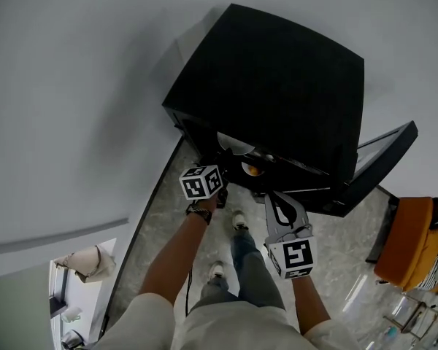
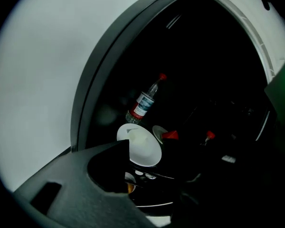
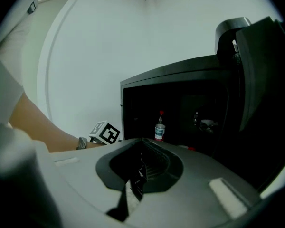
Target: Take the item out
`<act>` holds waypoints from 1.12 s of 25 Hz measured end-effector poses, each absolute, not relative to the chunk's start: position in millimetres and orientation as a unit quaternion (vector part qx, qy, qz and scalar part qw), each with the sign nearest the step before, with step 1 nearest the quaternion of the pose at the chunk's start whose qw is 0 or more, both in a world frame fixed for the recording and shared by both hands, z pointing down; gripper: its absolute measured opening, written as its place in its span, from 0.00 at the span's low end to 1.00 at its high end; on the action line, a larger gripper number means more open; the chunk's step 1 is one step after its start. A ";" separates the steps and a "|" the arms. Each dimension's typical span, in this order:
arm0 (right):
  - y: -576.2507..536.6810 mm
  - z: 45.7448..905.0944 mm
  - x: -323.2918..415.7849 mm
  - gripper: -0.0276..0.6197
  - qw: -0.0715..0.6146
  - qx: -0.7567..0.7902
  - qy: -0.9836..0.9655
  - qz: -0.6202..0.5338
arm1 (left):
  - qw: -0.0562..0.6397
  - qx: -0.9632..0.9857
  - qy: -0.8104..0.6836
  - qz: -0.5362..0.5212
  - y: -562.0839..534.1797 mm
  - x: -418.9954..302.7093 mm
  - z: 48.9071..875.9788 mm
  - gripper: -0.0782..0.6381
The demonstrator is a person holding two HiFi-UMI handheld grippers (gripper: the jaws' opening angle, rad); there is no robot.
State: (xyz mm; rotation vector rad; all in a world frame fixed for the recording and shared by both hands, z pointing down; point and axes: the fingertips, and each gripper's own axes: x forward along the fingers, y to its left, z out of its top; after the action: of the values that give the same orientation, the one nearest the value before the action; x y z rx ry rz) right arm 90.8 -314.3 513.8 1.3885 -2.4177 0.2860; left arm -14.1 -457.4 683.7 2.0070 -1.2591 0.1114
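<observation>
A black cabinet (image 1: 277, 71) stands open against the wall, its door (image 1: 383, 159) swung out to the right. Inside it are a clear water bottle (image 2: 145, 101) with a red cap, a white plate (image 2: 141, 146) leaning in front of it, and two small red-topped things in the dark to the right. The bottle (image 3: 159, 128) also shows in the right gripper view. My left gripper (image 1: 225, 165) reaches into the opening; its jaws stand apart with nothing gripped, and only one finger (image 2: 85, 184) shows clearly. My right gripper (image 1: 281, 214) hangs back below the cabinet, jaws together and empty.
Something orange (image 1: 252, 169) lies low in the cabinet mouth. An orange chair (image 1: 412, 243) stands at the right on the marbled floor. The person's legs and shoes (image 1: 237, 221) are below the cabinet. A plain wall rises at the left.
</observation>
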 end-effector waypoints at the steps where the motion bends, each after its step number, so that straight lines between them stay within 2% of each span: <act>1: -313.2 515.6 89.9 0.05 0.171 0.482 -0.854 0.099 | 0.379 0.777 -0.500 0.048 -459.9 -12.2 691.1 0.42; 12: -307.6 534.5 95.0 0.05 0.185 0.460 -0.863 0.097 | 0.511 0.658 -0.553 0.000 -456.7 3.0 753.8 0.50; 17: -302.8 530.9 92.7 0.05 0.195 0.447 -0.870 0.073 | 0.559 0.616 -0.553 -0.040 -463.0 9.3 771.4 0.50; 28: -285.6 538.0 100.5 0.05 0.207 0.450 -0.864 0.089 | 0.571 0.587 -0.565 -0.103 -471.0 1.2 773.4 0.48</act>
State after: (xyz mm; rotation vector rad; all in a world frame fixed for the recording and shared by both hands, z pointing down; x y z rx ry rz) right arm 100.5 -285.6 538.0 1.2520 -2.4071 0.2489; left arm 1.2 -471.0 773.4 1.3762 -1.3262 -0.2419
